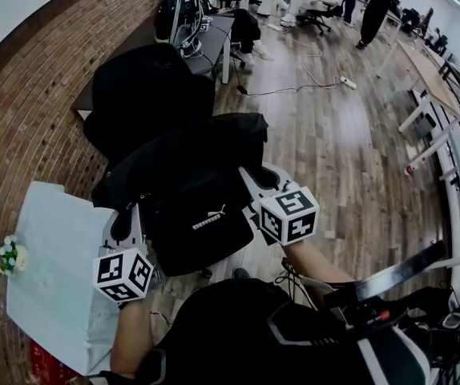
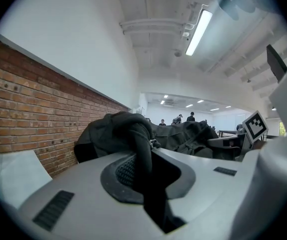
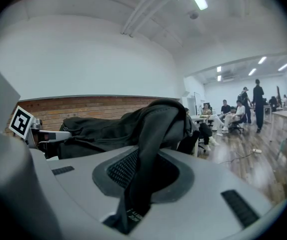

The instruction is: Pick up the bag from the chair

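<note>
A long office room runs away from the viewer, with a wooden floor (image 1: 334,151) on the right and a brick wall (image 1: 30,111) on the left under white plaster. At the far end stand desks and several people, some seated and some standing. At the near left, against the brick, is a pale table (image 1: 54,279). Beyond it rises the black back of a chair (image 1: 146,95). Just nearer than that hangs the black bag (image 1: 202,215), bulky, with a small white logo on its near face. It is slung between the two grippers; whether its underside is clear of the seat cannot be told. The left gripper (image 2: 146,159), on the bag's left, is clamped on a dark strap (image 2: 142,131) that rises out of its jaws and arches over to the bag's body. The right gripper (image 3: 146,166), on the bag's right, is likewise closed on a second strap (image 3: 158,126), wider and flat, with a small label near the jaws. A cable with a power strip (image 1: 346,81) lies on the far floor. A small pot of white flowers (image 1: 10,255) stands at the table's left edge.
</note>
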